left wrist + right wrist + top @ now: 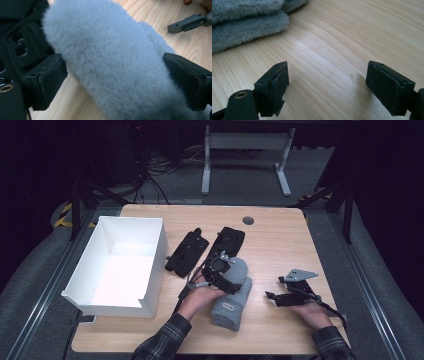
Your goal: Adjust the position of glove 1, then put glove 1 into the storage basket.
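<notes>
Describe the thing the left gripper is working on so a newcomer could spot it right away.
Start at the white box on the left of the wooden table, then look right past two flat black pieces. At the table's front middle lies a grey fluffy slipper with the left gripper straddling it. It is the only soft, furry, pale item there.

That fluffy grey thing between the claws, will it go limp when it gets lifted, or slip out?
The grey fleece item looks soft and folded in layers, so it will probably sag and unfold once lifted. Its furry pile should give the left gripper plenty of grip, so slipping seems unlikely. It lies flat on the table and looks light; a push would likely bunch it rather than roll it.
</notes>
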